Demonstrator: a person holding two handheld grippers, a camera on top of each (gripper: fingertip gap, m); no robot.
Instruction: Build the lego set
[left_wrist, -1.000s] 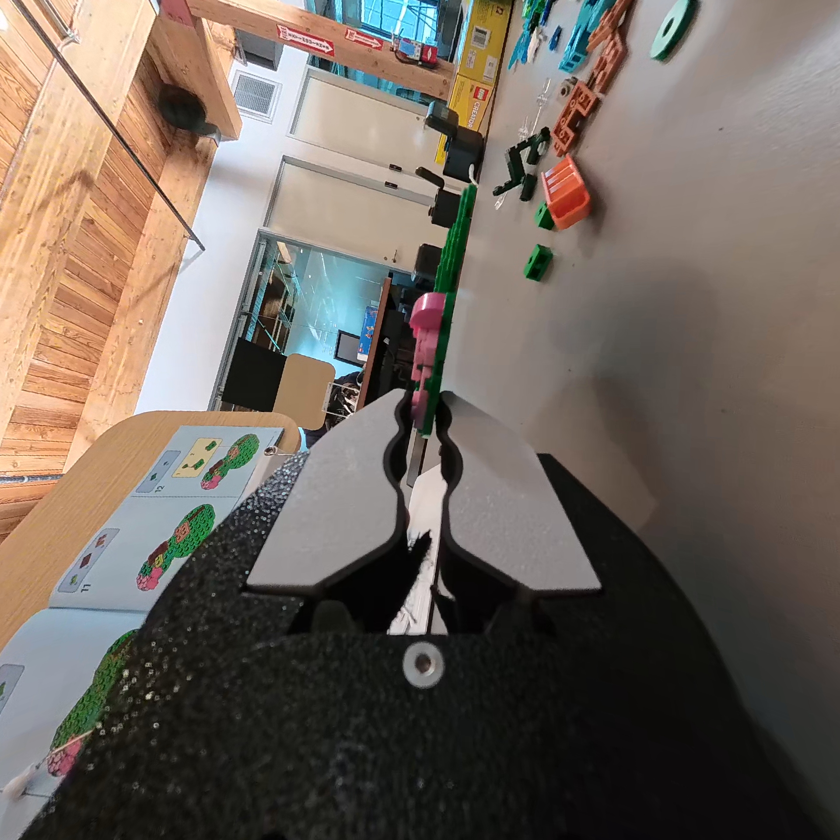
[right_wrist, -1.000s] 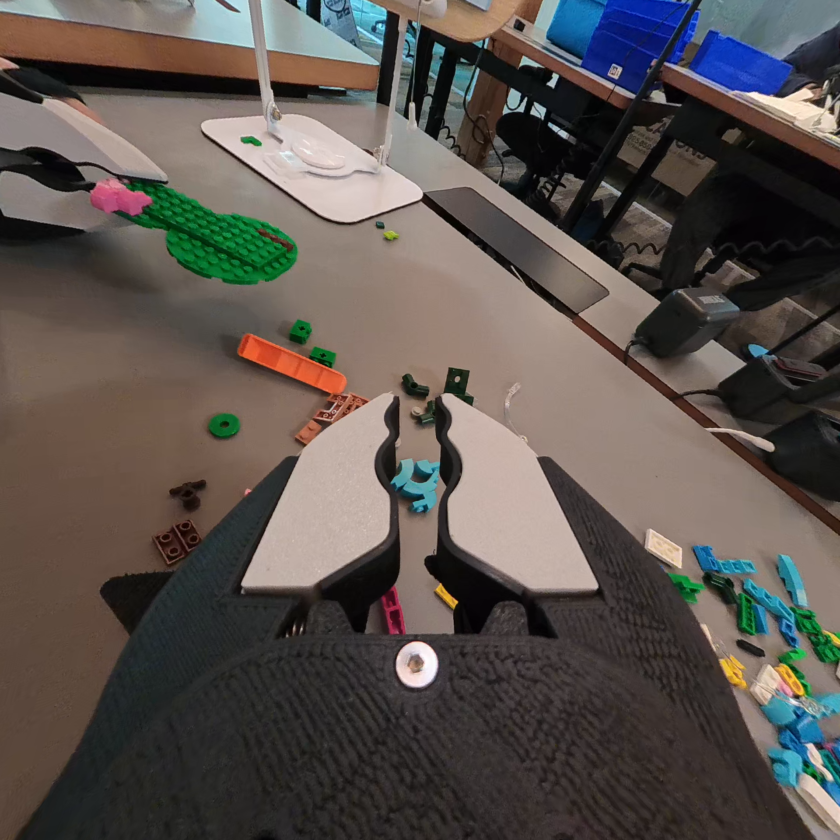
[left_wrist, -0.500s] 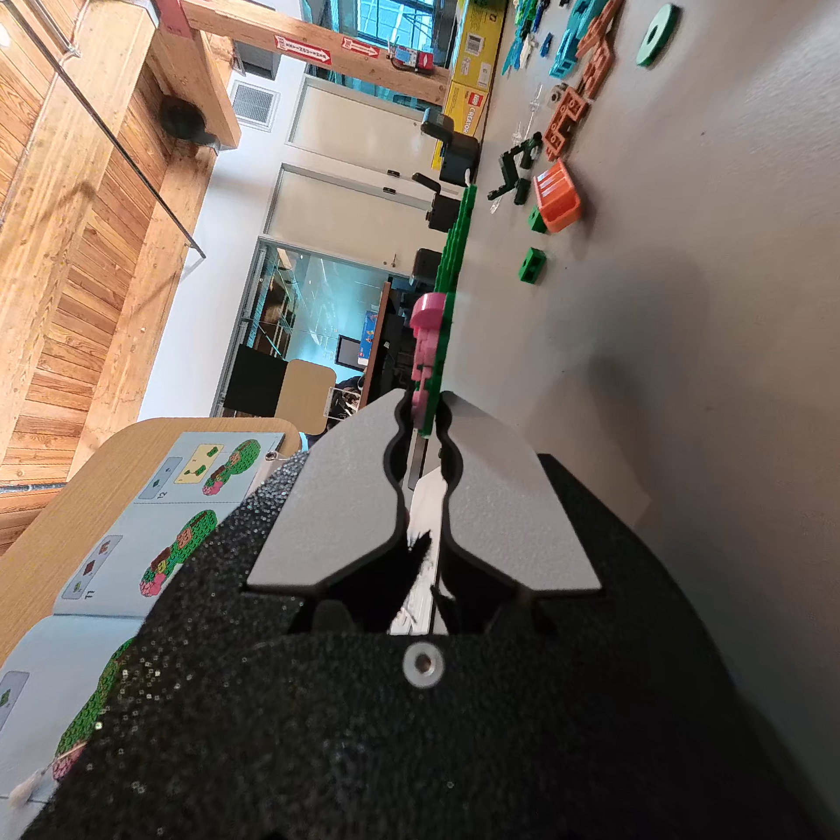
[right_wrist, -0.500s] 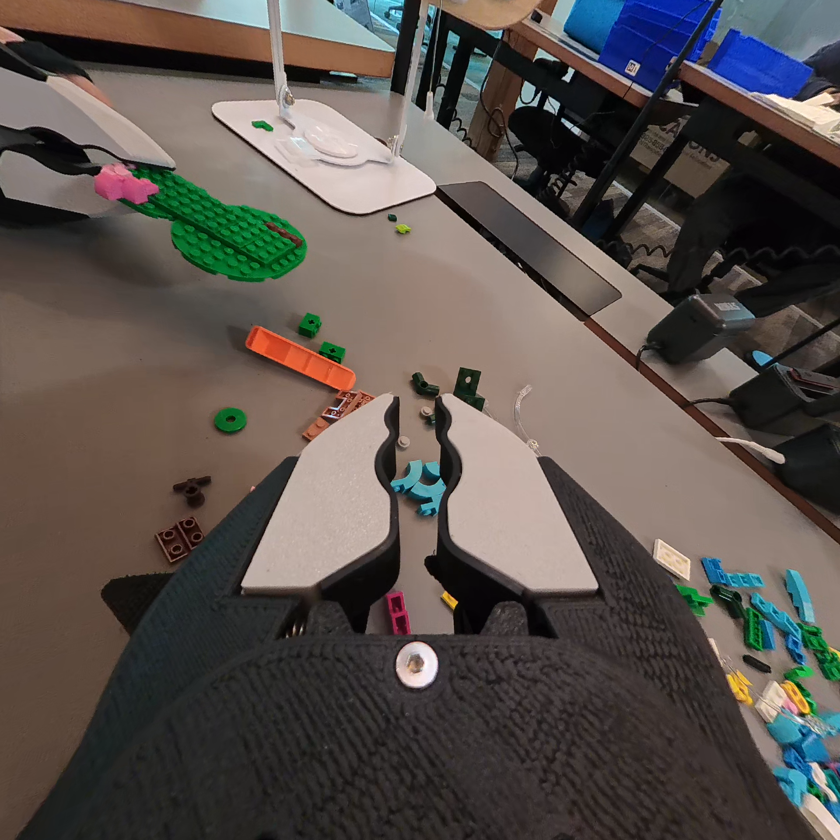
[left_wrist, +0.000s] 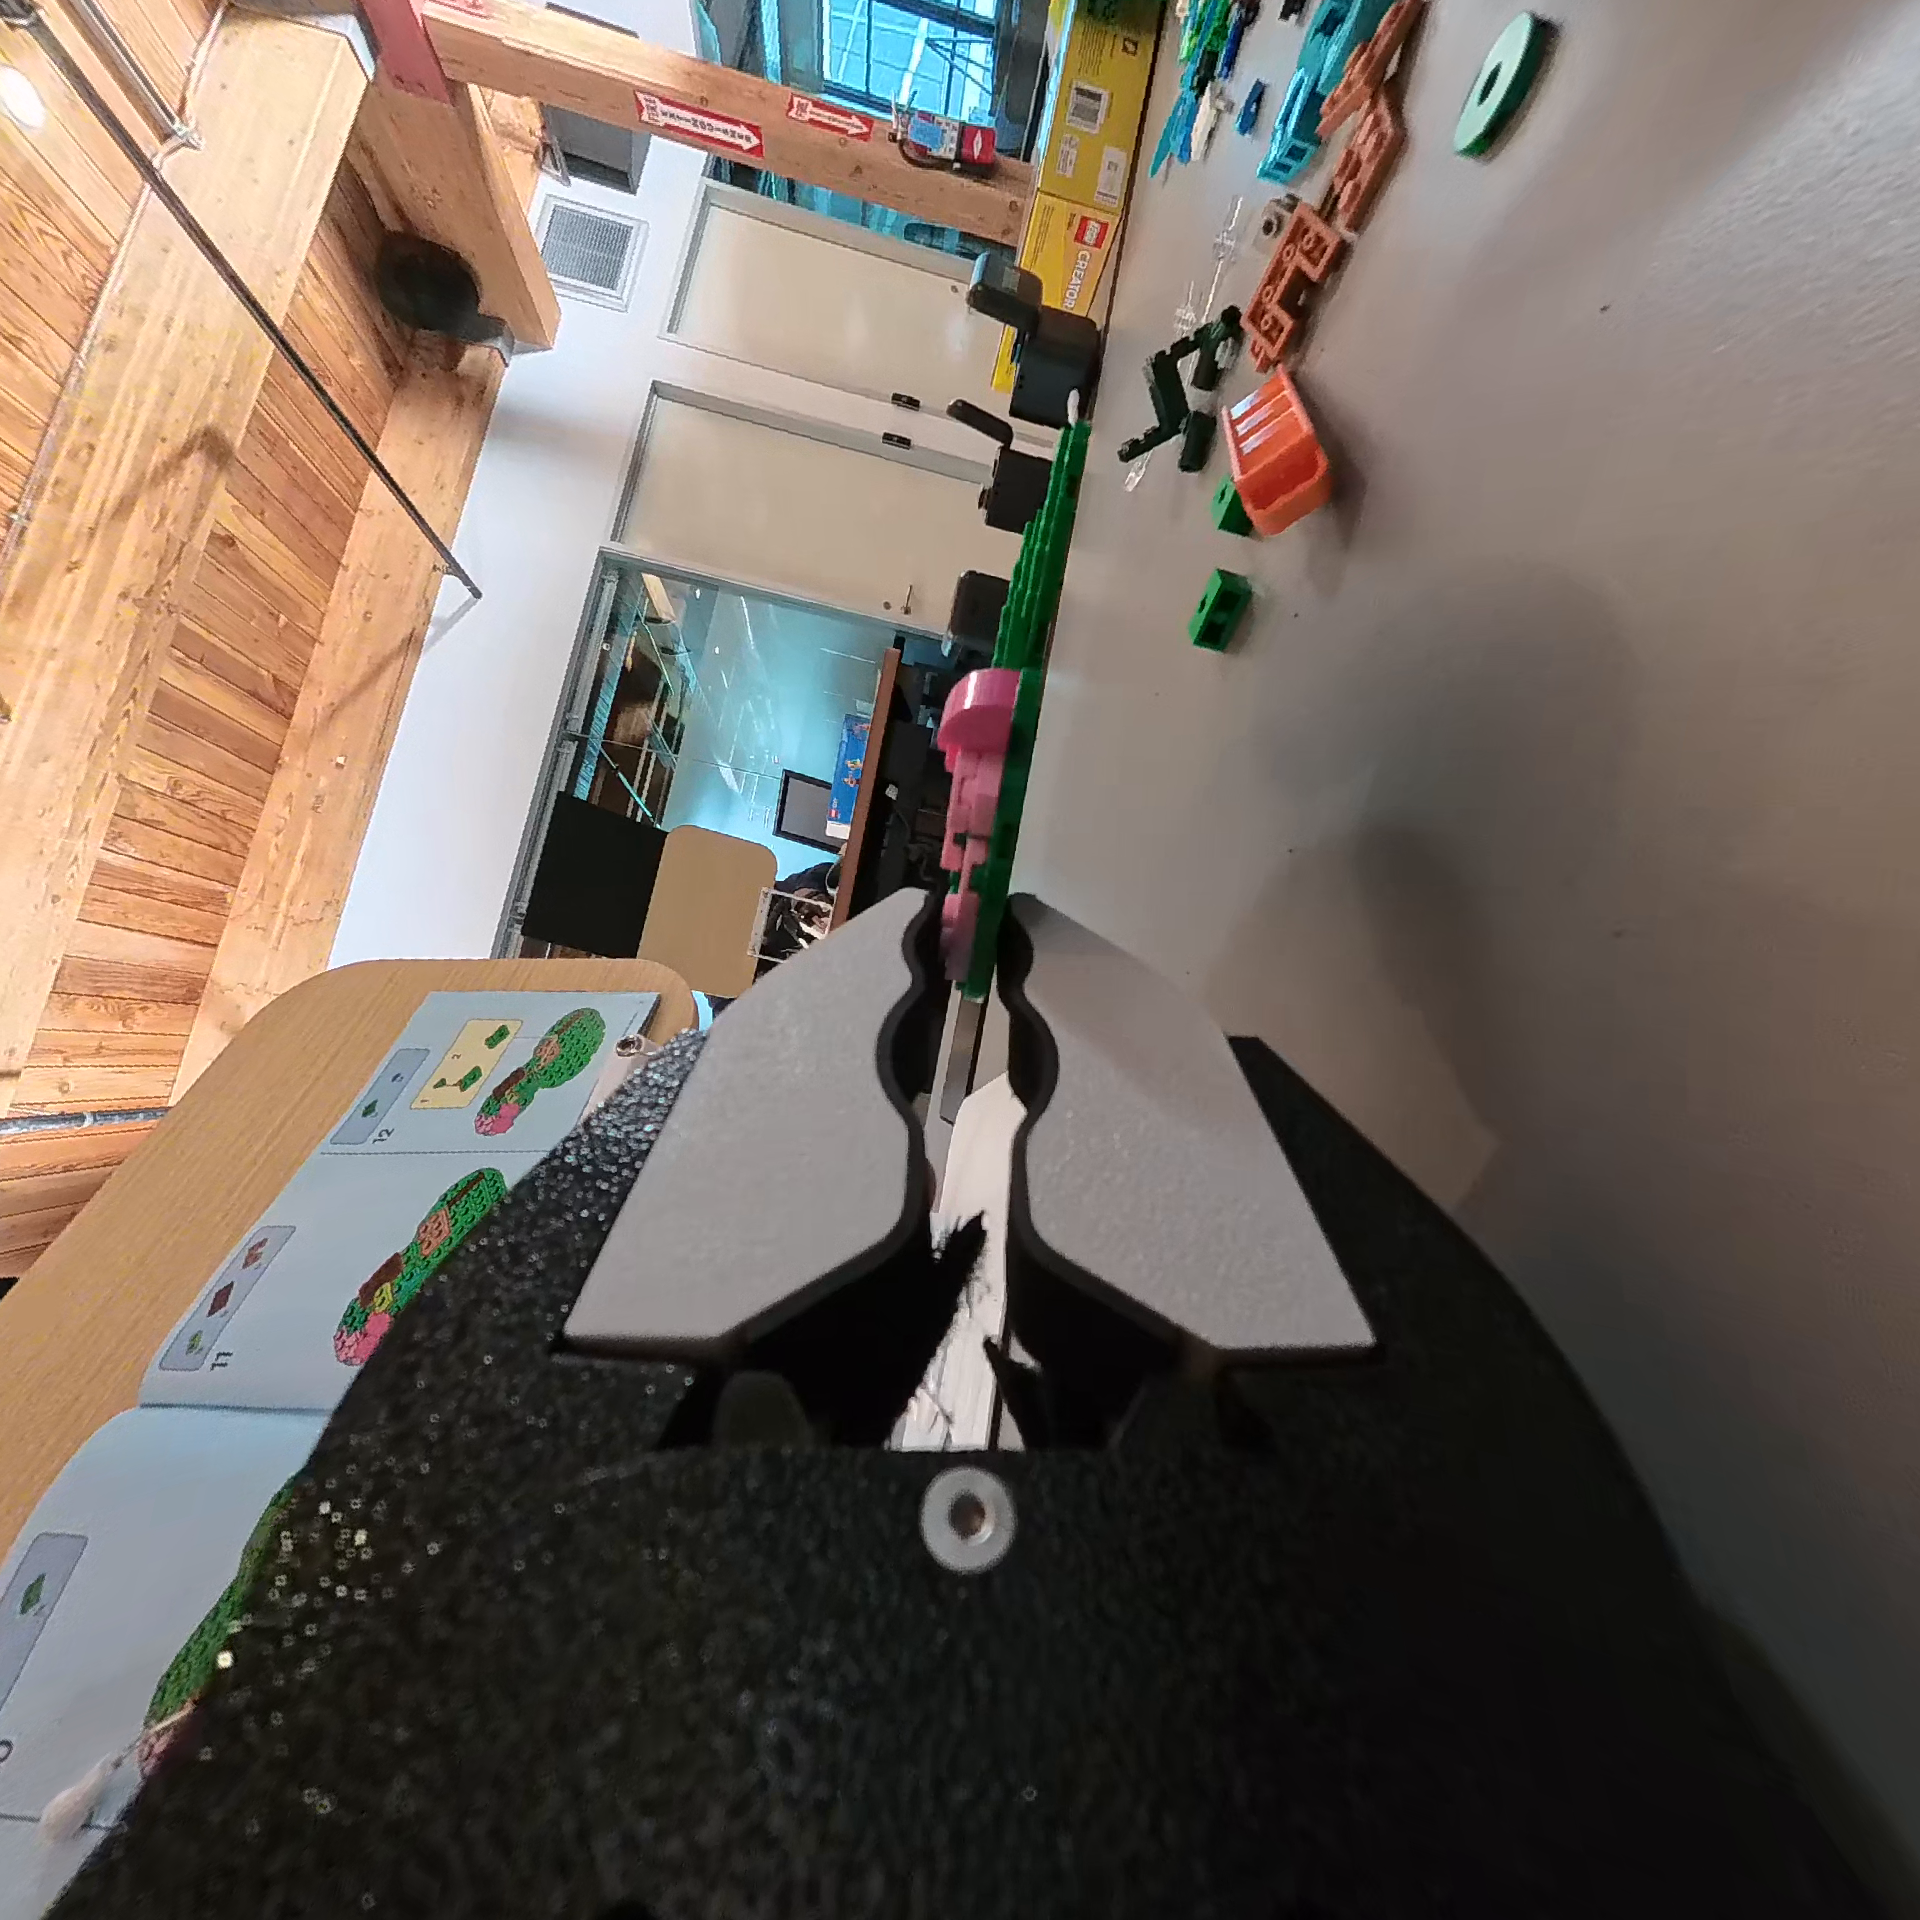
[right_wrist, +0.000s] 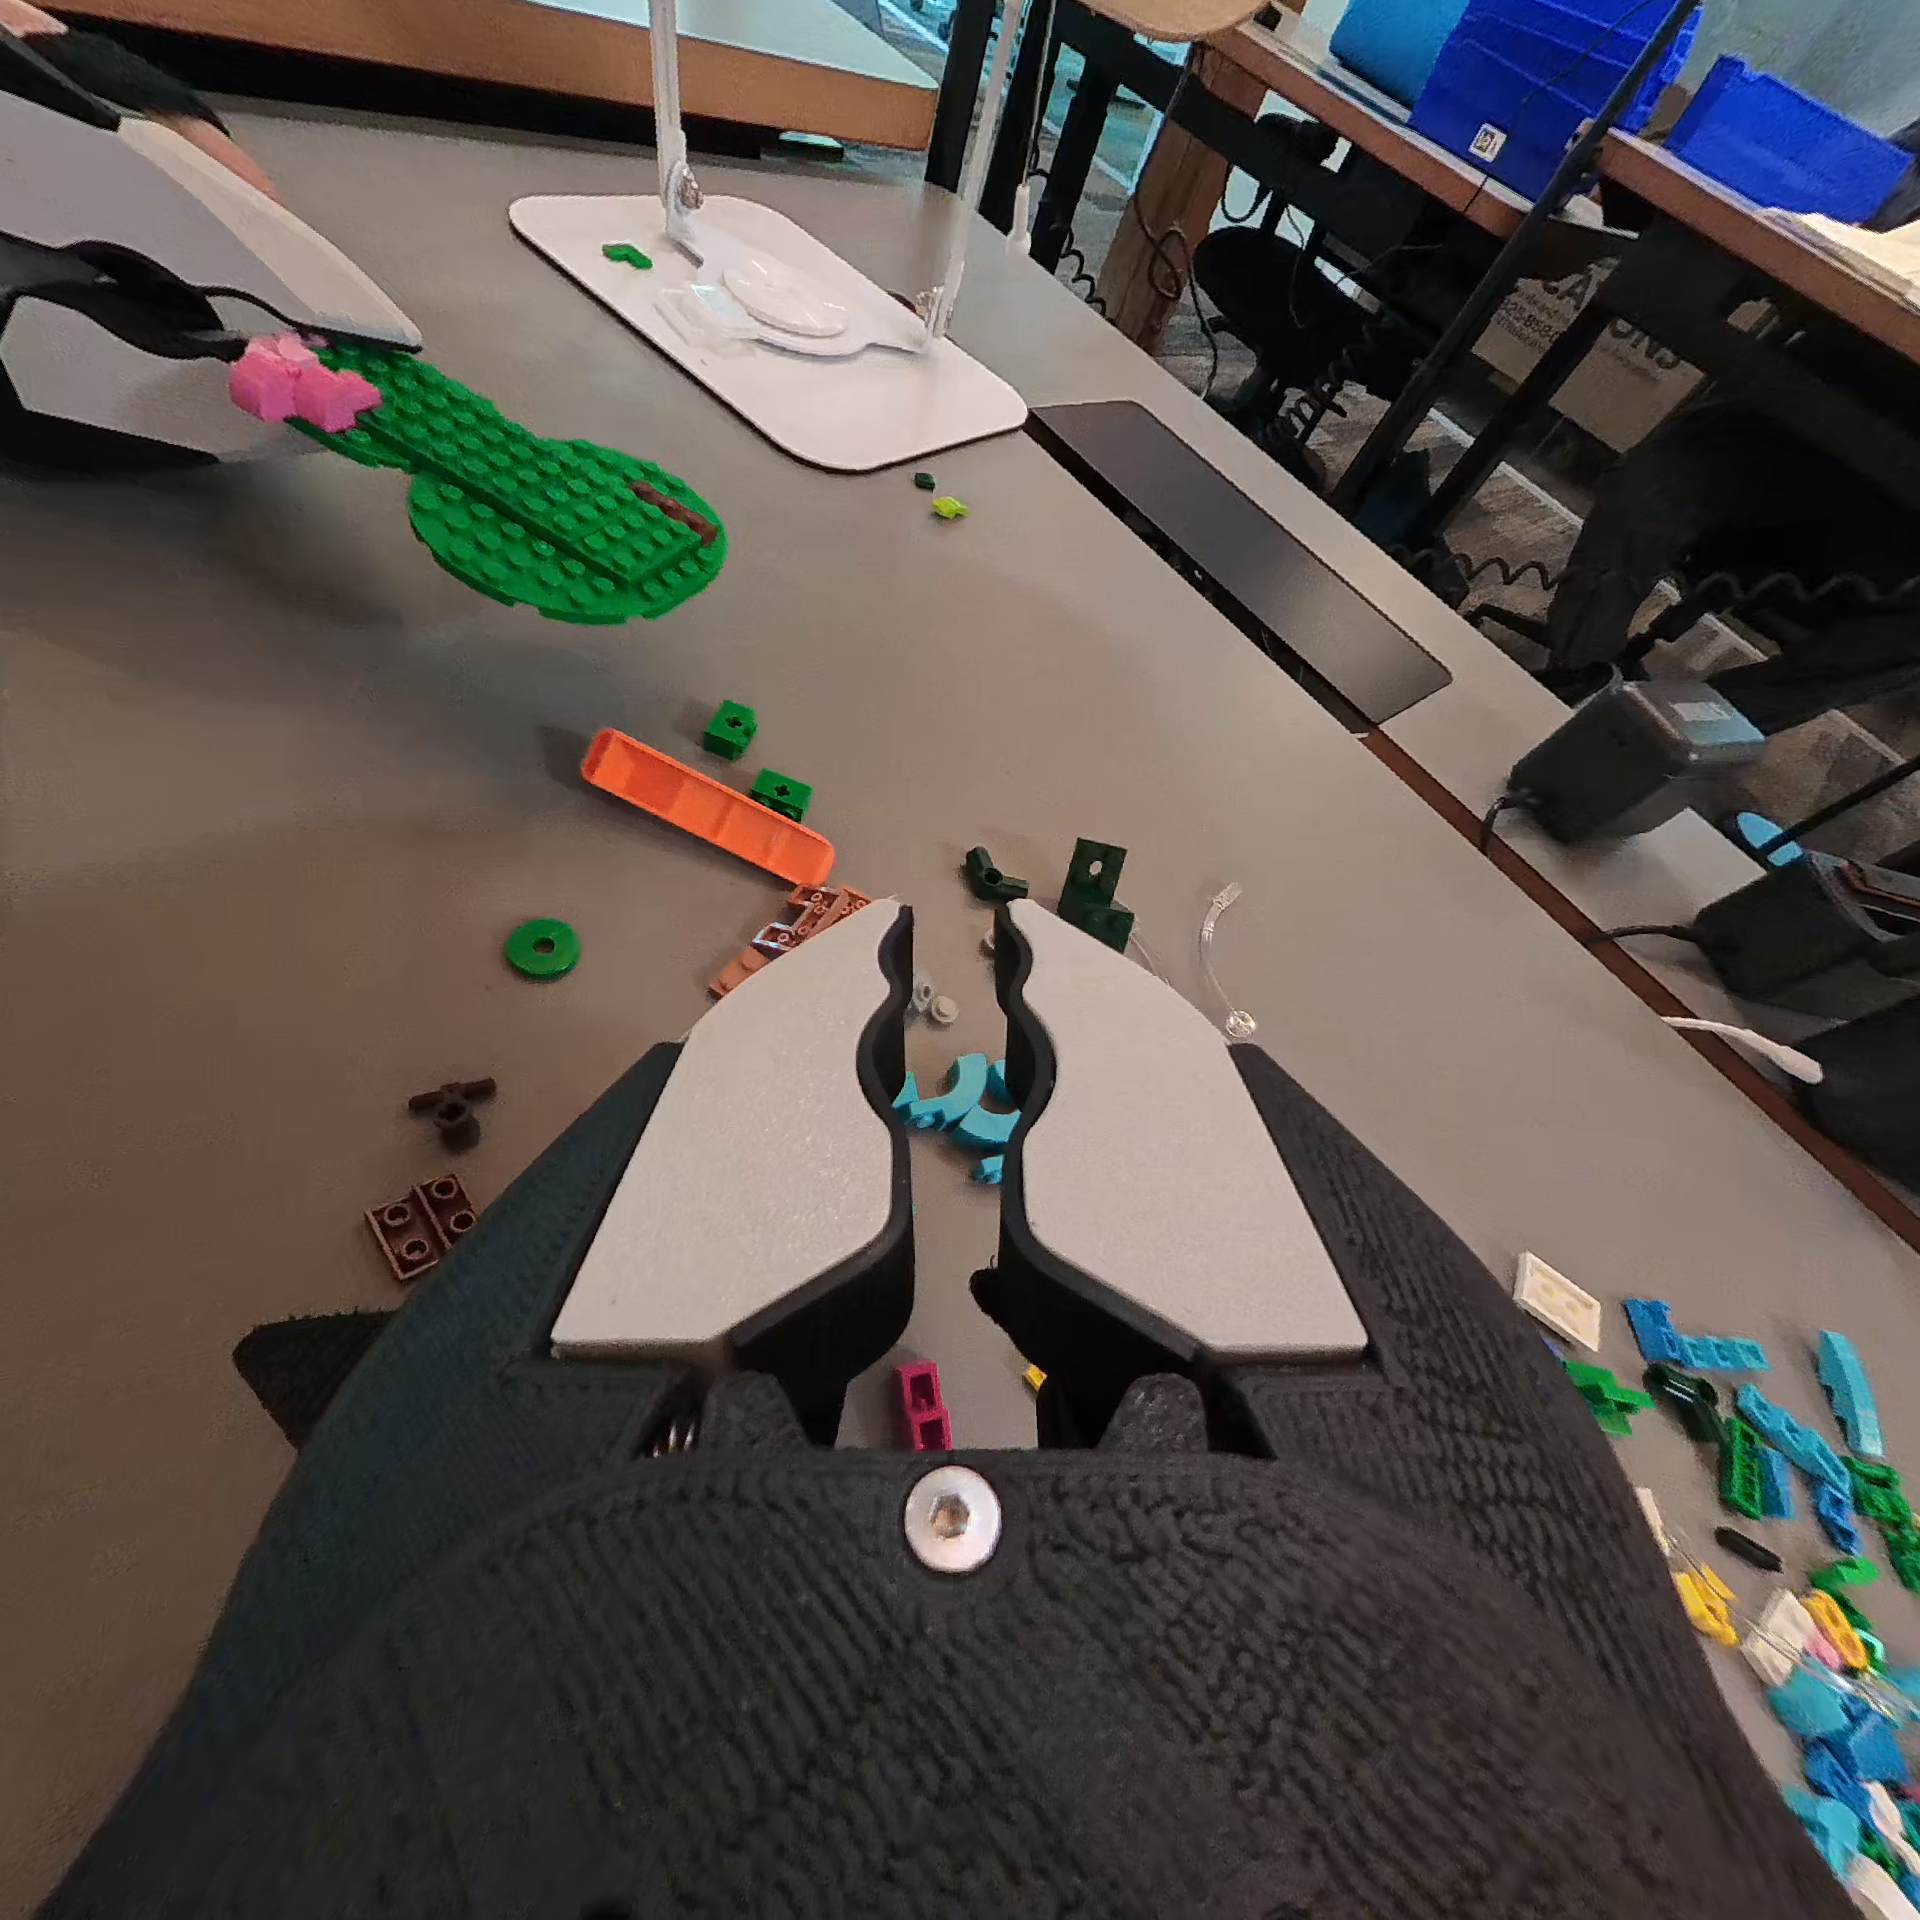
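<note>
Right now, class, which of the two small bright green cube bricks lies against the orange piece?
The nearer bright green cube touches the long orange piece; the other cube sits apart, slightly beyond it.

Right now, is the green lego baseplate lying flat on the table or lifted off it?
Lifted. The left gripper is shut on the green baseplate at its pink-brick end, and a shadow lies on the table beneath it.

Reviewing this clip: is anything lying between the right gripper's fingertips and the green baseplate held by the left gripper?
Yes. Between the right gripper and the green baseplate lie an orange bar, two small green bricks and reddish-brown plates on the table. The left gripper is shut on the baseplate's pink end.
</note>
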